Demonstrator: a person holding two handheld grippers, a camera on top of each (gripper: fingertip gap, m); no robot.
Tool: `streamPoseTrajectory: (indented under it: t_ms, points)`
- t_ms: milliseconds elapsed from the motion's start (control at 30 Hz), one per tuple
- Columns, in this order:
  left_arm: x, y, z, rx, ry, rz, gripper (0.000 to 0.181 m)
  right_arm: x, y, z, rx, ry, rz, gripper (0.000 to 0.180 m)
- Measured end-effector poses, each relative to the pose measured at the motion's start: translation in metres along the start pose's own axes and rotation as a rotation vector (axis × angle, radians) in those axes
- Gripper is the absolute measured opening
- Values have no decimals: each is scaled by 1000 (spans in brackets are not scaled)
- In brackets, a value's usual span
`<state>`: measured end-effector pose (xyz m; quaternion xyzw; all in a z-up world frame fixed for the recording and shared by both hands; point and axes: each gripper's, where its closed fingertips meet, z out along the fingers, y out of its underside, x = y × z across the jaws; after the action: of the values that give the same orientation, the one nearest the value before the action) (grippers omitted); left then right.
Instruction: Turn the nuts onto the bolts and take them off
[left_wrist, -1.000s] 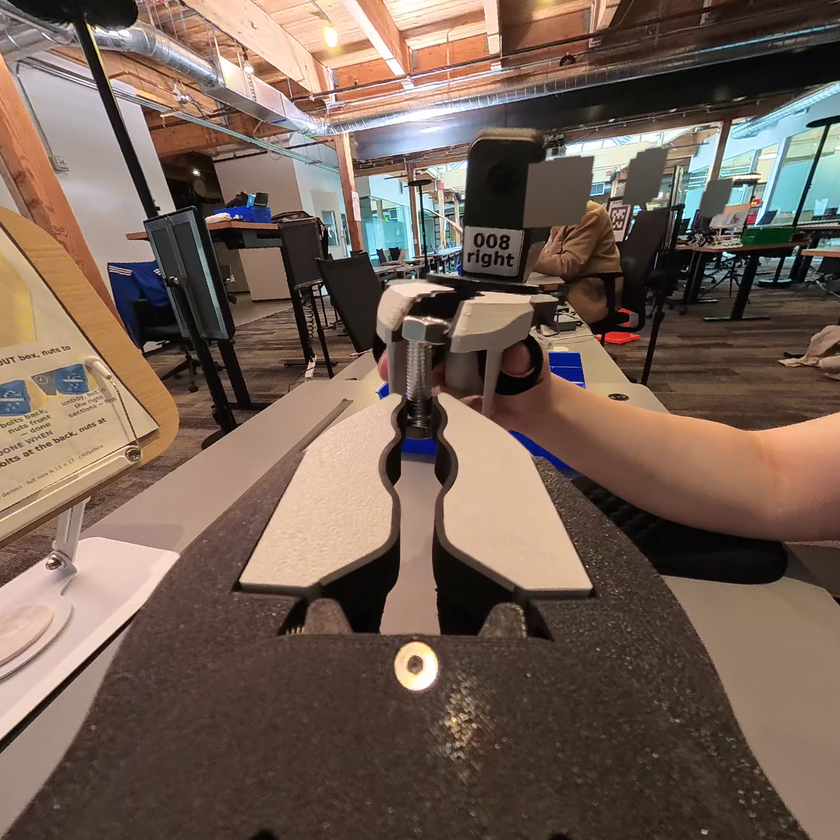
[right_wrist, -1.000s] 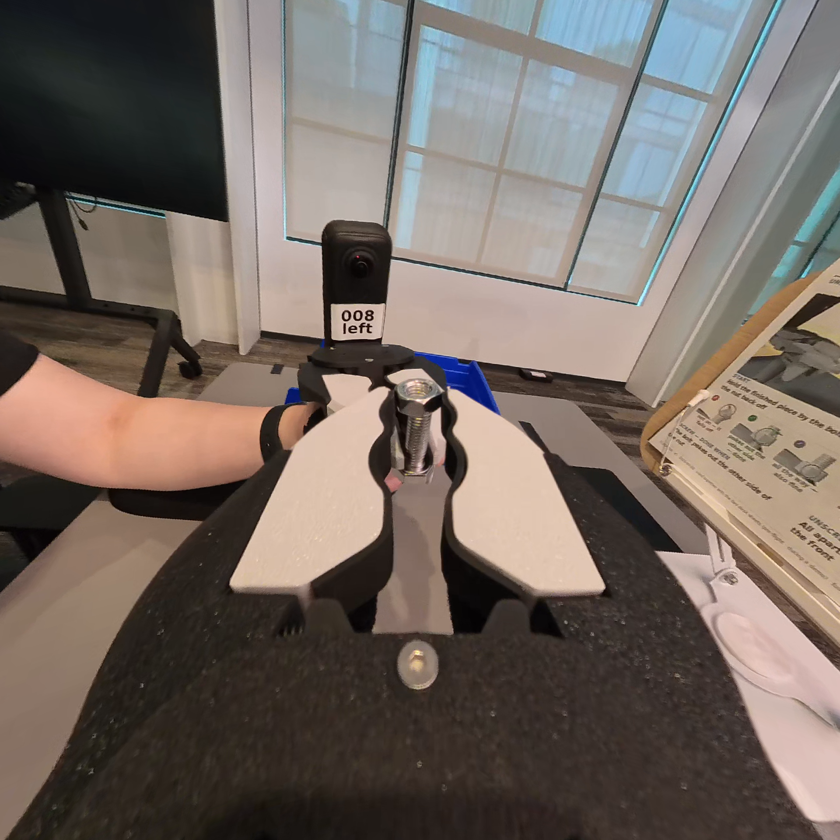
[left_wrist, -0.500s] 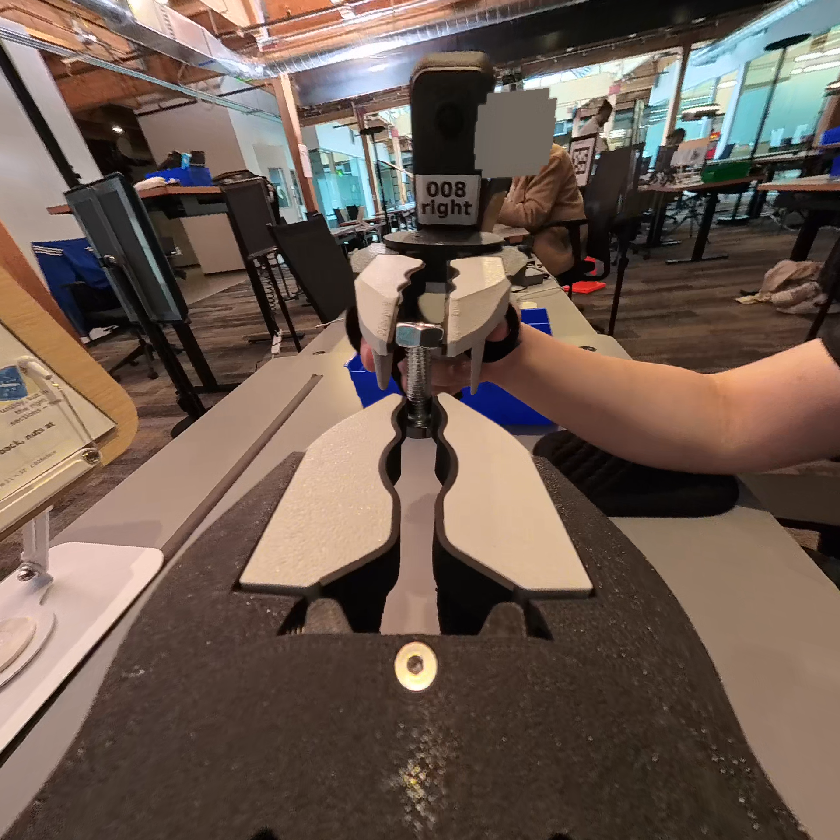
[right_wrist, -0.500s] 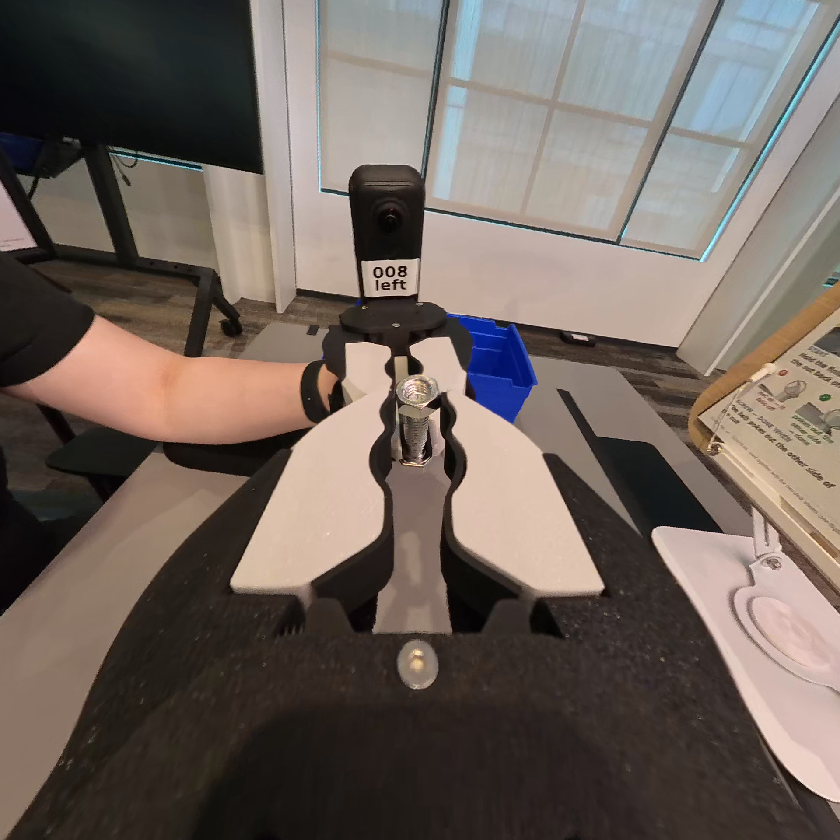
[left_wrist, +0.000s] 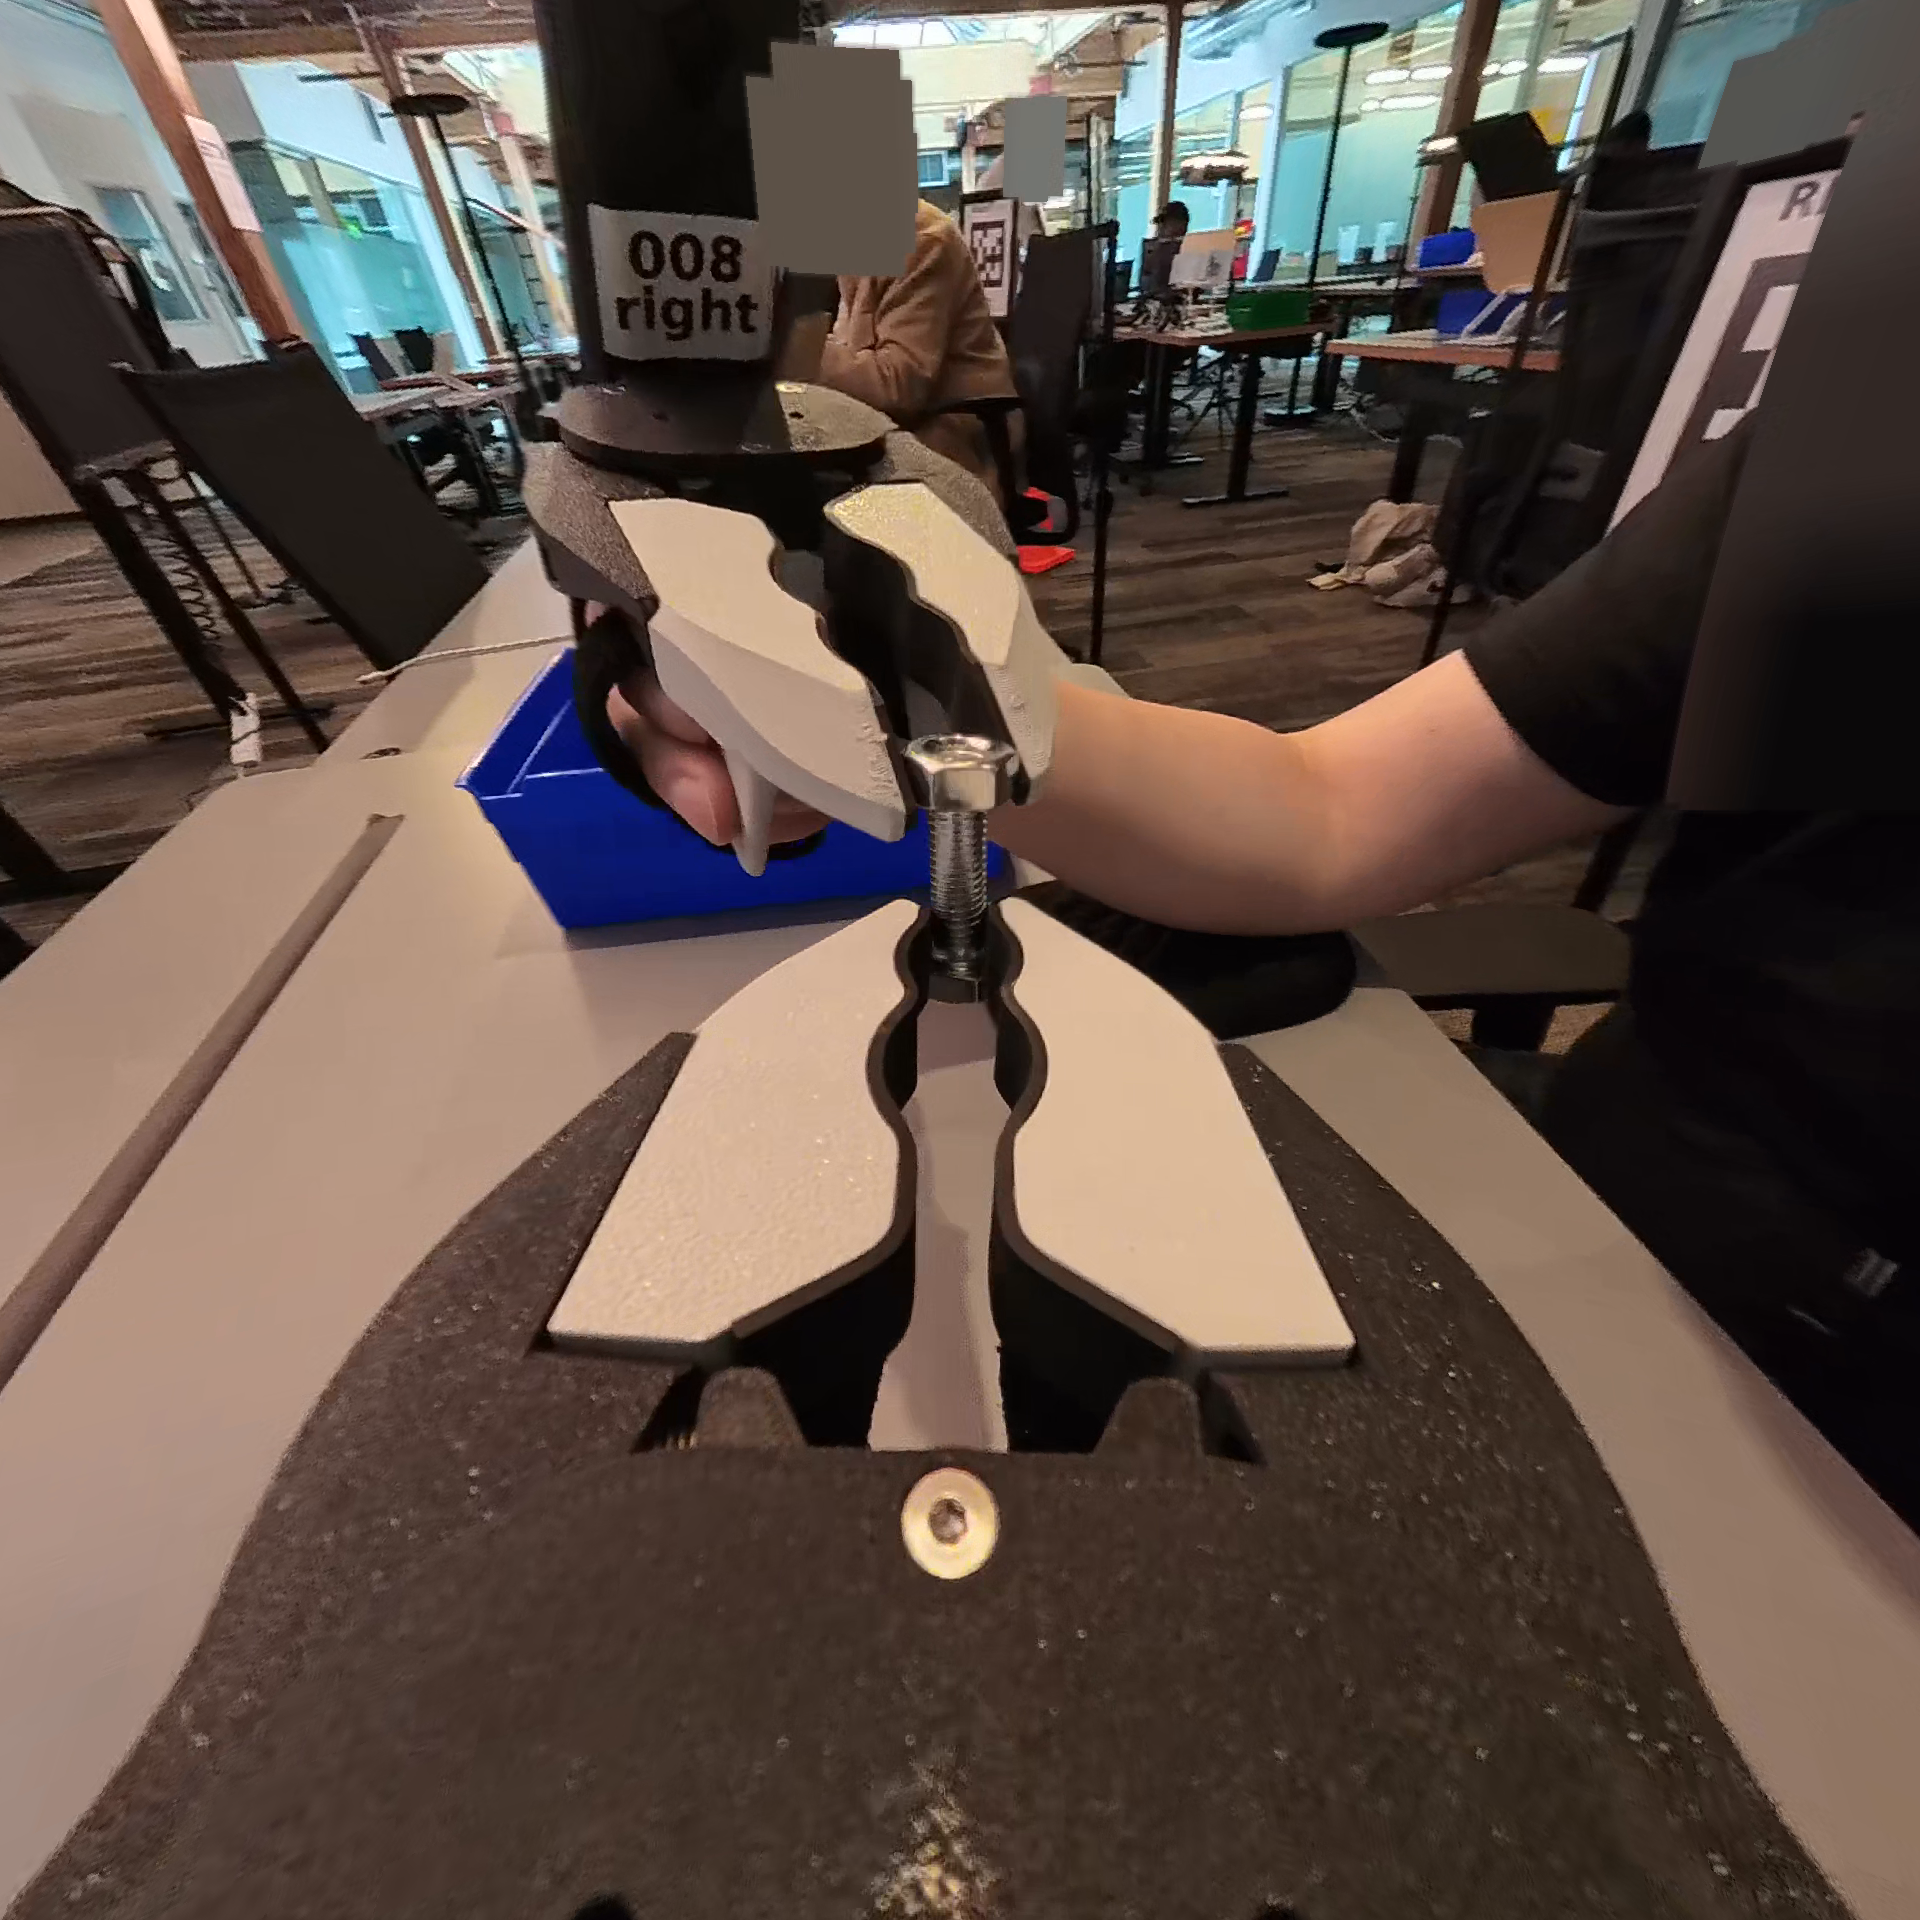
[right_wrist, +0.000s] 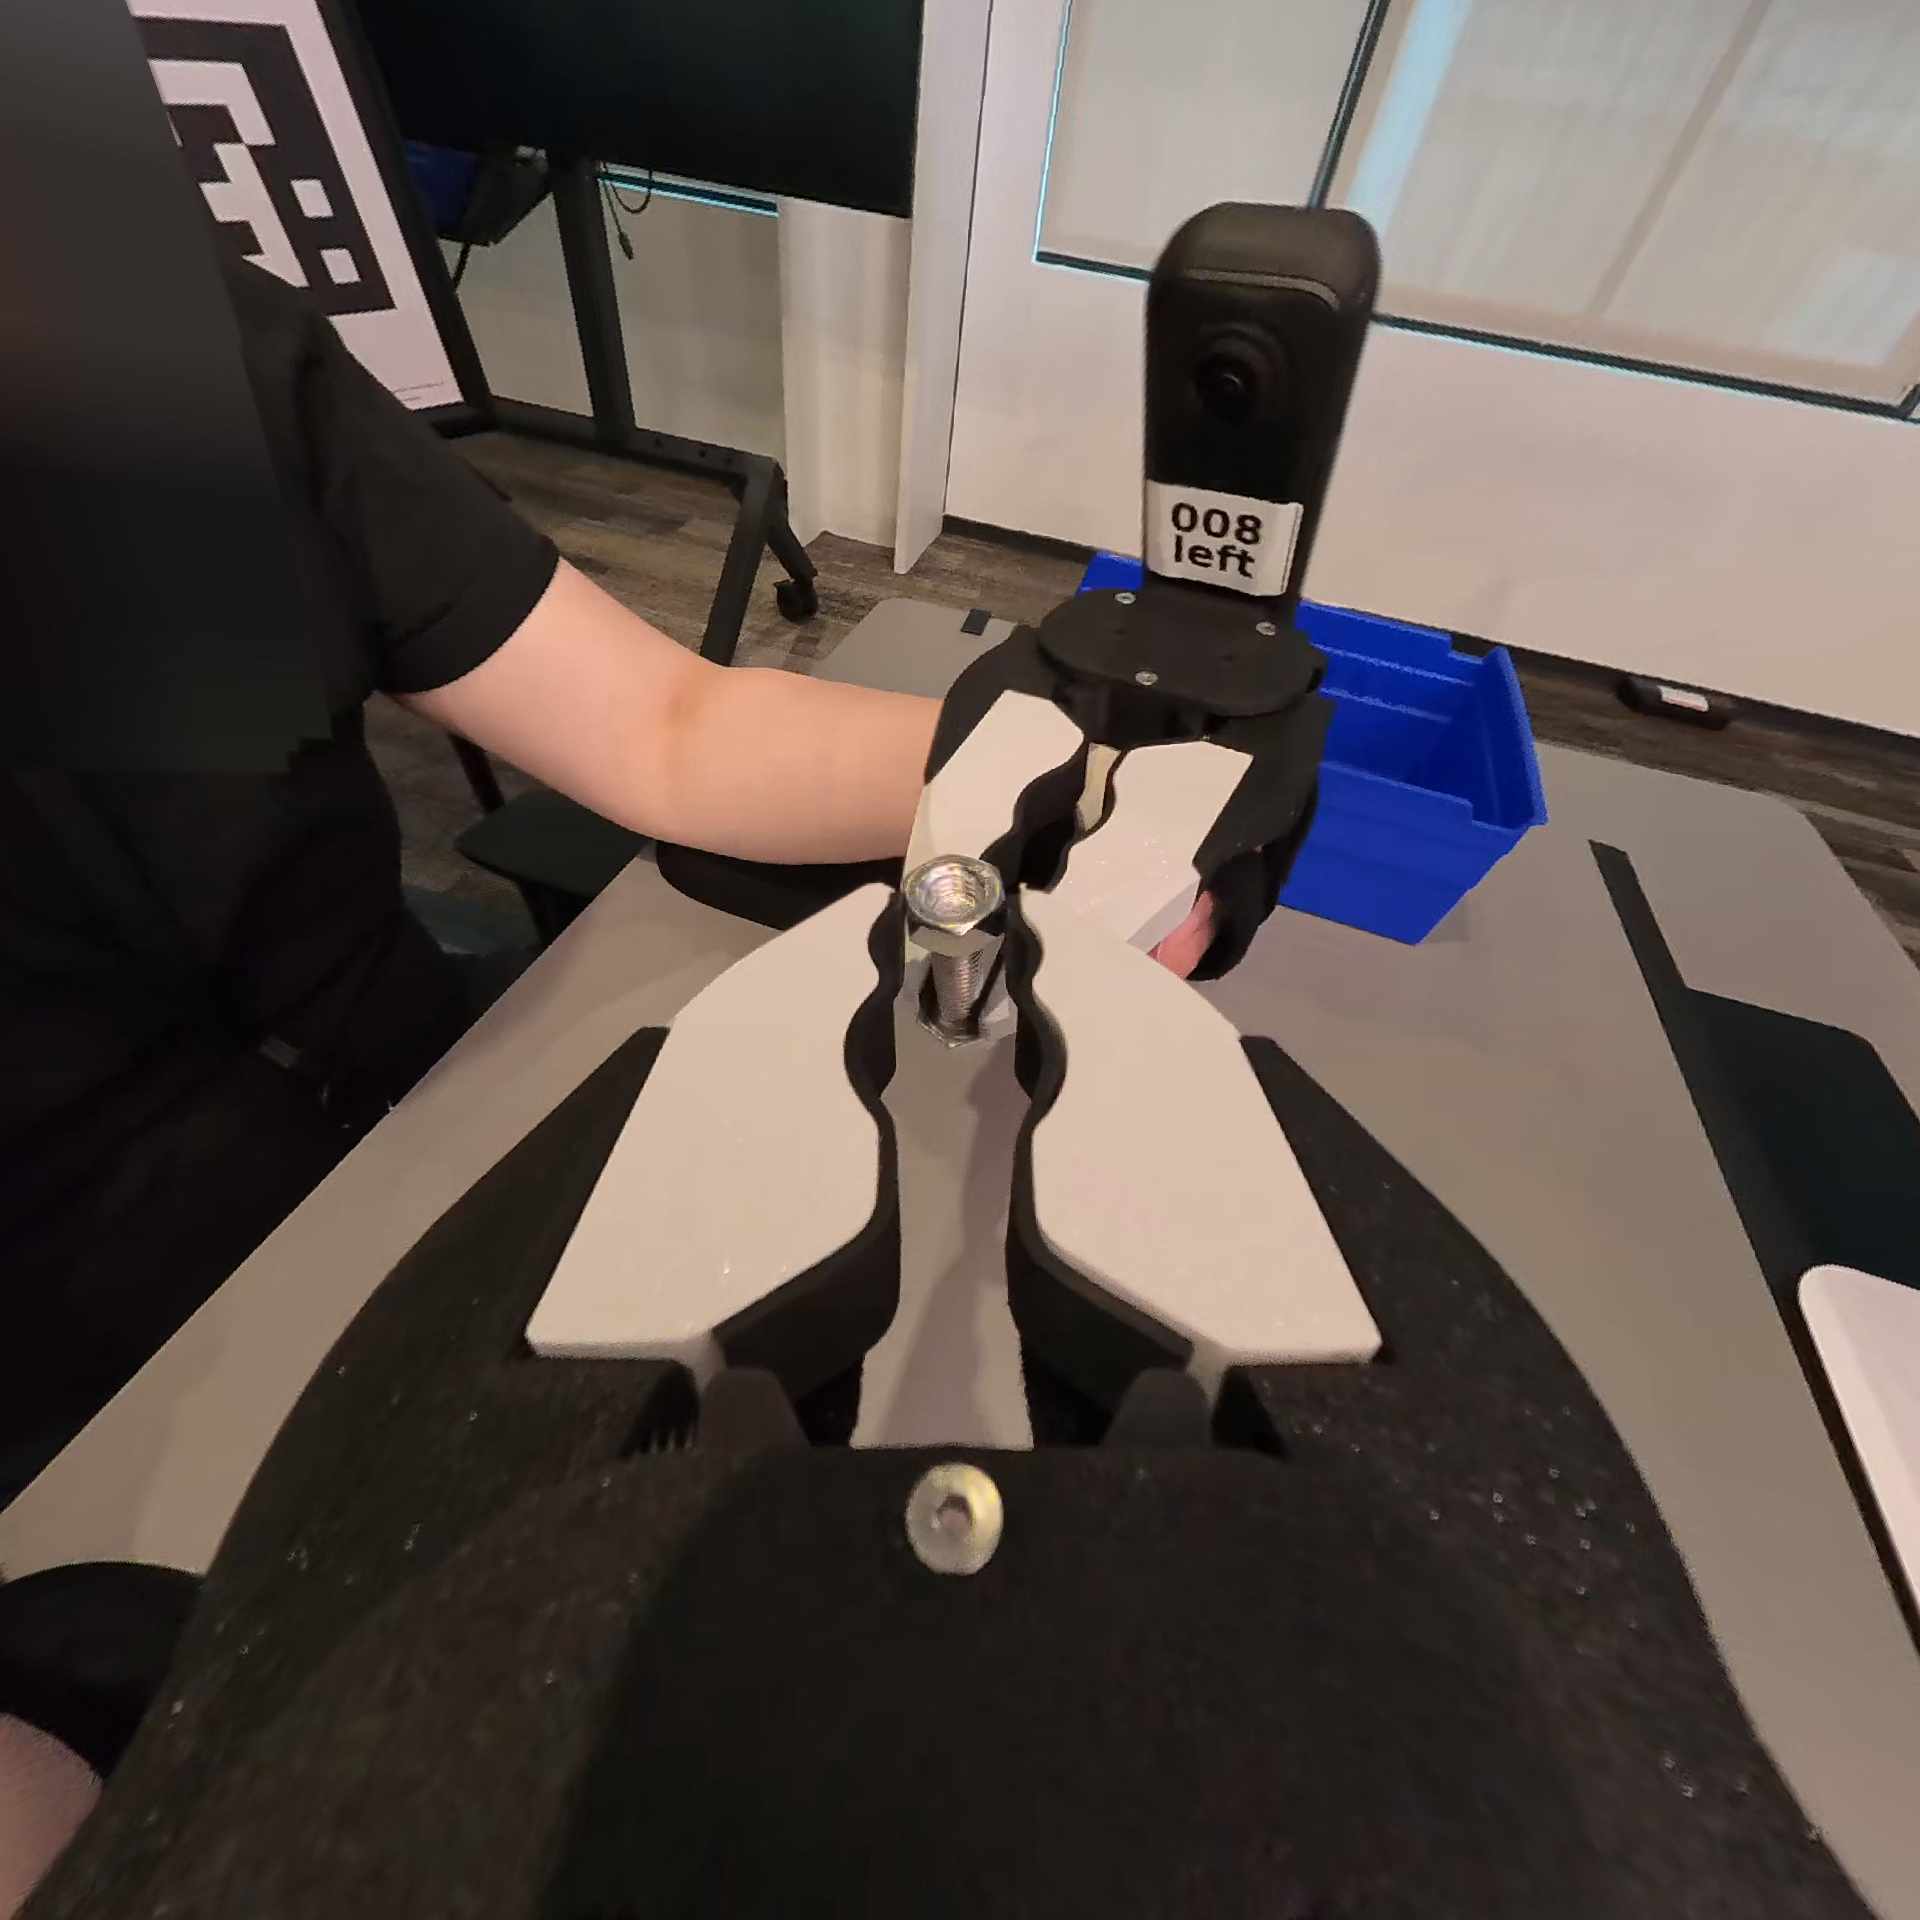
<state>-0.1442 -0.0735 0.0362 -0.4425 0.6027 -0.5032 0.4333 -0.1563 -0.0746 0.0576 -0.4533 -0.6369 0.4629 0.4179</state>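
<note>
The bolt (left_wrist: 958, 842) hangs in the air above the grey tabletop (left_wrist: 312, 997), at 12 o'clock of both wrist views. The right gripper (right_wrist: 951, 935) has its fingers (right_wrist: 769, 1122) pinching the hexagonal head, and the left gripper (left_wrist: 961, 961) pinches the nut (left_wrist: 961, 971) on the thread's far end. Both parts look like rigid, smooth steel, small yet dense, so they probably slip on rounded surfaces; the hex flats offer the surest hold.

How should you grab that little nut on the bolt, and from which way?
By two opposite flat sides, coming in level from the side. The bolt stands upright with its head pinched in the right gripper above, so the nut's top is blocked; the left gripper grips it this way.
</note>
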Motion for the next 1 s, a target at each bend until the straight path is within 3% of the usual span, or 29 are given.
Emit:
streamPoseTrajectory:
  t_ms: [533,833,1000]
  points:
    - [-79,-5,-35,-5,-537,6,9,85,-4,-7,75,494,189,17]
    - [-81,1,-37,-32,-541,-18,9,92,-4,-4,104,530,195,18]
    - [-78,3,-32,-39,-510,-22,9,87,-5,-6,96,510,167,28]
